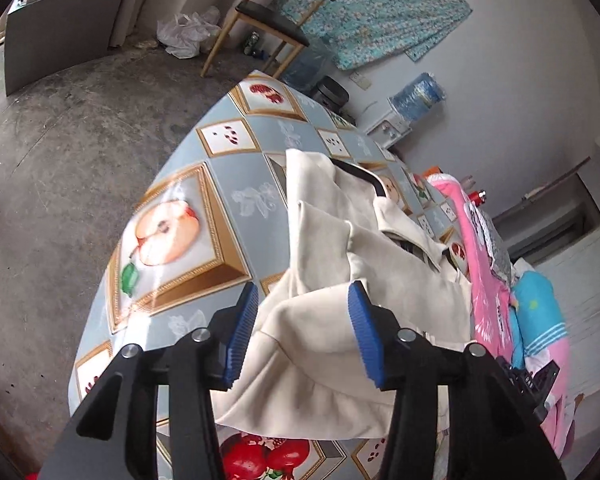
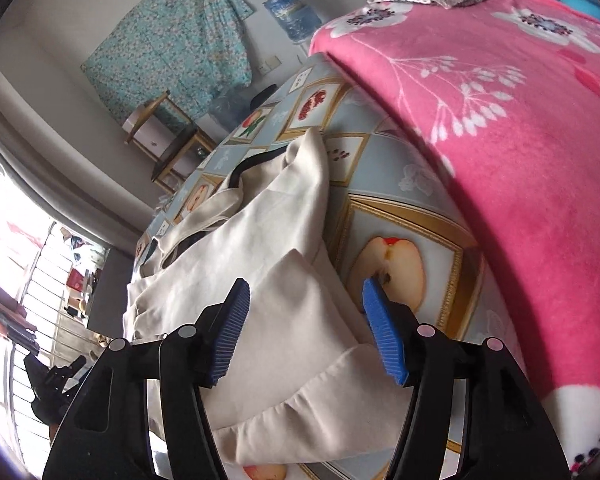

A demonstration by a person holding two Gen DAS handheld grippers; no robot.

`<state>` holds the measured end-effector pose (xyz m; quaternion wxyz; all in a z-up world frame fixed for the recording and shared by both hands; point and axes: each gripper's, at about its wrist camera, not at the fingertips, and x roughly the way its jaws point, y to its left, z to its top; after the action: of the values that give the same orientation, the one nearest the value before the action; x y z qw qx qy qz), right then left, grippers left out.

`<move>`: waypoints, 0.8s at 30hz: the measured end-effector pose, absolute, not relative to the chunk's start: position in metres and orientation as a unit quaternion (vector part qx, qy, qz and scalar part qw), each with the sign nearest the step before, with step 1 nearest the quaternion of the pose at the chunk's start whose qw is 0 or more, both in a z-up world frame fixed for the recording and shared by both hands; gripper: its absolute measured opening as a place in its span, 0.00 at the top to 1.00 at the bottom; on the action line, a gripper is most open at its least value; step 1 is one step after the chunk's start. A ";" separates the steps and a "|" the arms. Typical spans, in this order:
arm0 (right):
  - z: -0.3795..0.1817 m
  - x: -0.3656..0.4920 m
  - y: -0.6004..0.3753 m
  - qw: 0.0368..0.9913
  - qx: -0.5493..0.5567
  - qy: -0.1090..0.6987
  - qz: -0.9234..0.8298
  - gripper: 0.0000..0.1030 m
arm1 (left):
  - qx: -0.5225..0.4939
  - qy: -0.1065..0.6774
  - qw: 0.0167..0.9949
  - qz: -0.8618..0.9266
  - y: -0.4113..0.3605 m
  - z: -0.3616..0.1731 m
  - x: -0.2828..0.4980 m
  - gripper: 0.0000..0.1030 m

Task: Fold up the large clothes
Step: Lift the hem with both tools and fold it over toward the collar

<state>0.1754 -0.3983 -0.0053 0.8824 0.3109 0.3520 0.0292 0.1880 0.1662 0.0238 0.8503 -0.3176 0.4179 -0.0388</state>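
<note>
Both tools, left tool (image 1: 304, 332) and right tool (image 2: 306, 328), hang released over the near hem of the cream coat (image 1: 332, 248) bunched mid-tabletop (image 1: 236, 176), so I'd regrab both near corners evenly and fold toward the far collar, clear of the pink blanket (image 2: 520, 128).

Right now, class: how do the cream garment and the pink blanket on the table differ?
The cream garment is plain, while the pink blanket carries white flowers. The garment lies rumpled, its hem under both open grippers, left and right; the blanket lies off to one side, away from both. Both rest on the fruit-patterned tablecloth.
</note>
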 end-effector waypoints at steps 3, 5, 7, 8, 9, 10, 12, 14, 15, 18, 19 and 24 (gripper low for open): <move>-0.006 0.151 -0.406 0.880 0.321 0.351 0.024 0.38 | -0.306 0.420 0.854 -0.022 0.175 0.026 0.176 0.56; -0.008 0.133 -0.405 0.876 0.327 0.353 0.028 0.34 | -0.294 0.433 0.852 -0.027 0.170 0.022 0.165 0.56; -0.013 0.112 -0.400 0.875 0.321 0.361 0.024 0.29 | -0.271 0.447 0.852 -0.033 0.159 0.015 0.152 0.55; -0.017 0.107 -0.398 0.872 0.321 0.368 0.022 0.27 | -0.258 0.457 0.850 -0.036 0.151 0.010 0.146 0.54; -0.024 0.102 -0.396 0.865 0.328 0.379 0.023 0.27 | -0.250 0.469 0.846 -0.041 0.143 0.004 0.142 0.53; -0.031 0.099 -0.394 0.856 0.337 0.390 0.023 0.27 | -0.248 0.479 0.840 -0.047 0.136 -0.003 0.140 0.53; -0.048 0.097 -0.391 0.832 0.367 0.416 0.018 0.27 | -0.258 0.493 0.829 -0.053 0.126 -0.015 0.137 0.53; -0.058 0.097 -0.389 0.819 0.387 0.424 0.018 0.27 | -0.272 0.493 0.825 -0.050 0.123 -0.021 0.137 0.53; -0.061 0.099 -0.388 0.815 0.398 0.421 0.024 0.27 | -0.278 0.490 0.825 -0.047 0.124 -0.021 0.137 0.53; -0.063 0.107 -0.390 0.811 0.416 0.409 0.032 0.29 | -0.291 0.479 0.828 -0.035 0.127 -0.022 0.142 0.53; -0.064 0.111 -0.391 0.811 0.420 0.407 0.031 0.32 | -0.288 0.478 0.829 -0.029 0.127 -0.023 0.144 0.53; -0.064 0.130 -0.391 0.819 0.406 0.404 -0.012 0.81 | -0.234 0.484 0.843 -0.002 0.111 -0.024 0.151 0.53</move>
<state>0.1298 -0.3915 -0.0645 0.8195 0.4060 0.4043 -0.0121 0.1507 0.1113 -0.0244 0.8434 -0.2337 0.4837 -0.0024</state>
